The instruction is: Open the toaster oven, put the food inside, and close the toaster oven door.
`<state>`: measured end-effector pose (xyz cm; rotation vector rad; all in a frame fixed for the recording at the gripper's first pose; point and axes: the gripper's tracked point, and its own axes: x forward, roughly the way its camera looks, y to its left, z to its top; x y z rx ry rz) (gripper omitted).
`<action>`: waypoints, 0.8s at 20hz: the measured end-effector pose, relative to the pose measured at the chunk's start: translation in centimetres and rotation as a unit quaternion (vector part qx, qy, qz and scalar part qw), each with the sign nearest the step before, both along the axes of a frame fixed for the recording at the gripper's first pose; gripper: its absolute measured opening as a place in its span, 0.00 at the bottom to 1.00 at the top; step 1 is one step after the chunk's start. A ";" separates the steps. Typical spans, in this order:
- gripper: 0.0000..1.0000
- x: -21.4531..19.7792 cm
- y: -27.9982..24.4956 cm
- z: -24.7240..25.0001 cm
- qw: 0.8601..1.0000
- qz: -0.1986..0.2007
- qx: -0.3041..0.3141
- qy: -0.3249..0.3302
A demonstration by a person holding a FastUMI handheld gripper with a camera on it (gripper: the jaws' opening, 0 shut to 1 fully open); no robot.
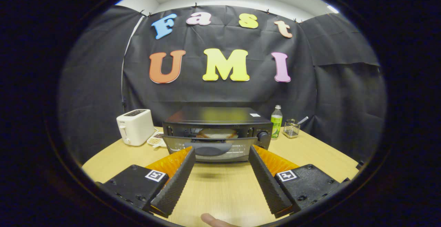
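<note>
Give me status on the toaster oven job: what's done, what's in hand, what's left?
Done, by the look of it: the toaster oven door hangs open and food sits on a plate inside. In hand: nothing; the gripper is open, fingers spread either side of the door handle, just short of it and holding nothing. Left: push the door shut.

My gripper (222, 153) spreads its ridged, matt fingers (179, 178) over a smooth pale wood-look table (224, 189), facing the oven (217, 134) of glossy dark metal and glass, a smooth toaster (135, 127) and a wire basket (291, 129).
</note>
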<state>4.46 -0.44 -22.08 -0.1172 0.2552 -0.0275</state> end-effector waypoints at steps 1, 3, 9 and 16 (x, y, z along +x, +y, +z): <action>1.00 -0.7 0.1 0.6 1.000 0.003 0.006 0.002; 1.00 -2.3 0.1 1.9 1.000 0.014 0.007 -0.001; 1.00 -6.6 -1.2 5.7 1.000 0.011 -0.002 -0.020; 1.00 -11.3 -1.6 11.0 0.998 0.017 -0.001 -0.052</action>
